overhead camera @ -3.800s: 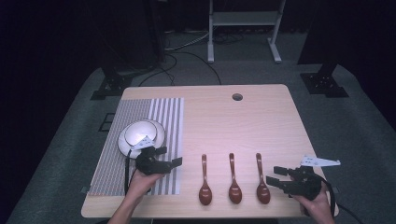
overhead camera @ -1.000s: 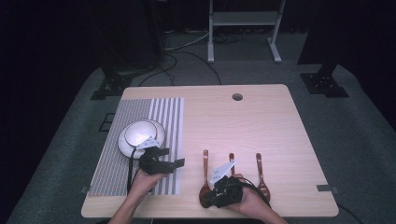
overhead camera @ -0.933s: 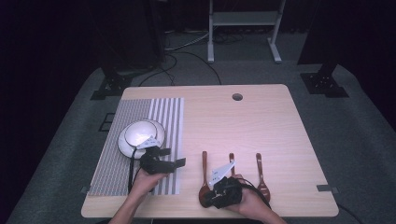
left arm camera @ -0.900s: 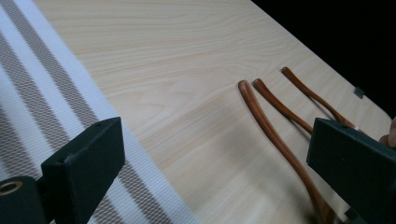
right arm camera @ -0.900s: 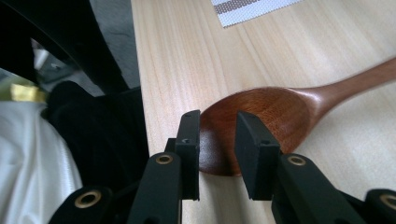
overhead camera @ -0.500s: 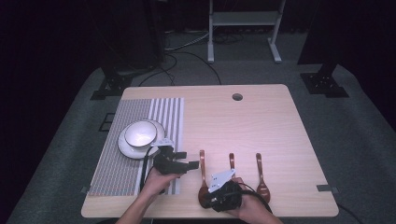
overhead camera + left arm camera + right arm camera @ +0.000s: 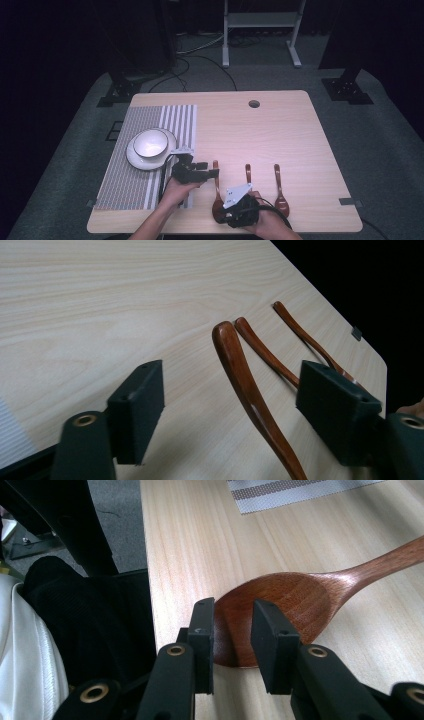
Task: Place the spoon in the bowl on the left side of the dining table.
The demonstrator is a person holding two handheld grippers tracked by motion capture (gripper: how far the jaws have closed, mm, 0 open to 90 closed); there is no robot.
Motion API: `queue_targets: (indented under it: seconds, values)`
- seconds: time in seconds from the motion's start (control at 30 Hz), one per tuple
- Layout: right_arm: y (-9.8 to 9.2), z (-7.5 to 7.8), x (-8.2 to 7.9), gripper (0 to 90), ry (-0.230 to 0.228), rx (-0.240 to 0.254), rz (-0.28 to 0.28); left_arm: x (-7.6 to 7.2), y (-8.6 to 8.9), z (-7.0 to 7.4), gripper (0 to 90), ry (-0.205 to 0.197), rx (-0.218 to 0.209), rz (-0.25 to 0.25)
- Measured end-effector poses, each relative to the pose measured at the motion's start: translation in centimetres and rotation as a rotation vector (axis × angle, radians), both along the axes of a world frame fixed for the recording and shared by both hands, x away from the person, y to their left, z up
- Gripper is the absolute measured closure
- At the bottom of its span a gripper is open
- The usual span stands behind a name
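two grippers on the leftmost spoon

three wooden spoons lie in a row near the front edge of the table [image 7: 300, 130]. the right gripper [image 7: 232, 630] has its jaws drawn close on the rim of the bowl of the leftmost spoon [image 7: 217, 192]; in the right gripper view the pads seem to pinch the rim, though the contact itself is hard to make out. the left gripper [image 7: 235, 405] has been closing its jaws; they stand apart on either side of that spoon's handle, not touching it. the handle tip looks raised off the wood. the middle spoon [image 7: 248, 175] and the right spoon [image 7: 280, 192] lie flat. a white bowl [image 7: 150, 143] sits on a plate [image 7: 135, 159] on the striped mat [image 7: 150, 125], left of the spoons.
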State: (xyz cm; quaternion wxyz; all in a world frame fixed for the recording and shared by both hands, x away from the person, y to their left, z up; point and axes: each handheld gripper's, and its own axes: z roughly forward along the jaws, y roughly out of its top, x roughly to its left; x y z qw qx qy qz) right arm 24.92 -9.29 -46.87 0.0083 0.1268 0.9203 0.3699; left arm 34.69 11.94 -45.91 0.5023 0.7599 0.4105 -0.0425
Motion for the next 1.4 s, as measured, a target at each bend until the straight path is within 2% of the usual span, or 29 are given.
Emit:
queue_targets:
  seconds: [0.03, 0.1, 0.13, 0.17, 0.27, 0.37, 0.5, 0.63, 0.67, 0.73, 0.8, 0.9, 0.97, 1.07, 1.23, 1.4]
  values:
    - [0.0, 0.0, -0.1, 70.3, -0.005, 0.000, 0.001, 0.1, -0.2, -0.1, 34.0, -0.004, 0.007, 0.008]
    - [0.0, 0.0, -0.1, 70.3, -0.007, 0.000, -0.001, 0.2, -0.4, -0.3, 35.5, 0.001, 0.005, 0.018]
    - [0.0, 0.0, -0.2, 70.3, -0.012, 0.001, -0.001, 0.3, -0.6, -0.4, 41.4, 0.007, 0.000, 0.023]
    - [0.0, 0.0, -0.2, 70.3, -0.012, 0.001, -0.001, 0.3, -0.7, -0.5, 41.4, 0.003, 0.004, 0.023]
    - [0.0, -0.1, -0.3, 70.3, -0.024, 0.003, 0.000, 0.3, -0.9, -0.6, 54.9, 0.001, -0.002, 0.024]
    - [-0.1, -0.1, -0.2, 69.9, -0.011, 0.011, -0.006, 0.2, -0.9, -0.6, 66.9, -0.010, -0.011, 0.009]
    - [-0.2, -0.1, -0.2, 67.8, -0.014, 0.010, -0.008, 0.2, -0.9, -0.6, 71.2, 0.008, -0.053, 0.007]
    - [-0.7, 0.1, 0.0, 61.6, -0.009, -0.001, -0.029, 0.2, -0.7, -0.7, 76.5, 0.040, -0.125, 0.012]
    - [-0.9, 0.2, 0.0, 59.8, -0.005, -0.004, -0.031, 0.2, -0.6, -0.7, 77.6, 0.058, -0.158, 0.011]
    - [-1.4, 0.5, 0.0, 57.7, -0.003, 0.002, -0.050, 0.2, -0.6, -0.5, 80.1, 0.064, -0.184, 0.014]
    - [-2.3, 0.8, 0.1, 56.7, 0.018, 0.028, -0.080, 0.2, -0.6, -0.3, 81.5, 0.073, -0.215, 0.011]
    - [-3.6, 1.3, 0.3, 53.4, 0.026, 0.045, -0.117, 0.2, -0.7, 0.1, 83.1, 0.072, -0.237, 0.001]
    - [-4.4, 1.5, 0.4, 52.0, 0.030, 0.056, -0.134, 0.2, -0.8, 0.5, 83.9, 0.067, -0.246, -0.005]
    - [-5.9, 1.9, 0.6, 49.9, 0.033, 0.077, -0.170, 0.1, -1.1, 1.1, 84.3, 0.041, -0.233, -0.011]
    - [-7.9, 2.4, 0.7, 48.3, 0.041, 0.114, -0.222, 0.4, -1.1, 2.1, 84.3, 0.018, -0.227, -0.005]
    - [-10.2, 2.5, 0.7, 46.9, 0.053, 0.150, -0.284, 0.9, -1.0, 3.2, 84.3, -0.014, -0.199, 0.003]
